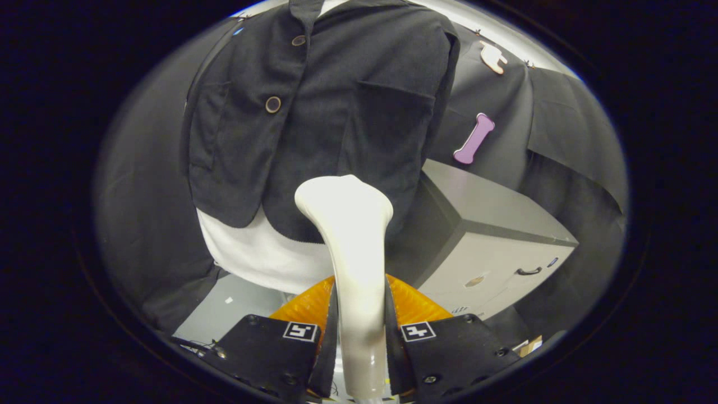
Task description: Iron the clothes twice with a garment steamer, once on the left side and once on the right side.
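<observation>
1. The dark jacket [336, 106] hangs in front of you, well beyond the fingers. It has two round buttons down its front edge and a flat pocket on each side.
2. A white garment [252, 252] shows beneath the jacket's hem, hanging lower than the dark cloth.
3. To the right of the clothes you have a grey cabinet [493, 235]. Its top is bare, and its front carries a small dark handle.
4. The white garment steamer [353, 252] stands upright between your fingers. Its flared head reaches up over the lower part of the jacket's right front panel; whether the head touches the cloth you cannot tell from here.
5. Your gripper [359, 342] is closed down on the steamer's narrow handle, one finger pressing each side of it, so the gap is only as wide as the handle.
6. An orange ribbed piece [415, 303] shows just behind the fingers, on either side of the handle.
7. A square black-and-white marker [418, 331] sits on top of each finger.
</observation>
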`<state>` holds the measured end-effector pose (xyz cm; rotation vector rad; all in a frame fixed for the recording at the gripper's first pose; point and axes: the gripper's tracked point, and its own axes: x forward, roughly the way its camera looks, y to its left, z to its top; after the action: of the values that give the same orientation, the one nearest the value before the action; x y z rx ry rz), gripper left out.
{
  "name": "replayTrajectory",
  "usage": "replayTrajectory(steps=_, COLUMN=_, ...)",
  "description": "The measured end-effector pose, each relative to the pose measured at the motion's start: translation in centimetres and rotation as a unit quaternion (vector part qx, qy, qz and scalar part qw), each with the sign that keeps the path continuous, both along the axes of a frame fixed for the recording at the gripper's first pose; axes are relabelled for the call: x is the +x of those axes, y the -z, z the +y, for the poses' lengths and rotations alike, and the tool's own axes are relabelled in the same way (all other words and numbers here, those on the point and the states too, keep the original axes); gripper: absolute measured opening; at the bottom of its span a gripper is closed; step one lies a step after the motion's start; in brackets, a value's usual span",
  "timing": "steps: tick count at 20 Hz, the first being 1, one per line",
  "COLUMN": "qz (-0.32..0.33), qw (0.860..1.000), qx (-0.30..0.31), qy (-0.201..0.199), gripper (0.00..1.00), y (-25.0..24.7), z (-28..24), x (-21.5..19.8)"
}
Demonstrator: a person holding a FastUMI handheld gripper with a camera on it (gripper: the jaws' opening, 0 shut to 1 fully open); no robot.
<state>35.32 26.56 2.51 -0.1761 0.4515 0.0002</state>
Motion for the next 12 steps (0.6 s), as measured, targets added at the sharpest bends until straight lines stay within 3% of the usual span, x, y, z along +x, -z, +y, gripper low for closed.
replayTrajectory(steps=6, qz=0.021, qw=1.0, qx=0.002, qy=-0.003, gripper=0.4, y=1.8, z=-0.2, x=-0.1)
replayTrajectory(steps=12, qz=0.009, qw=1.0, qx=0.024, qy=0.006, gripper=0.4, y=-0.3, z=-1.0, x=-1.0)
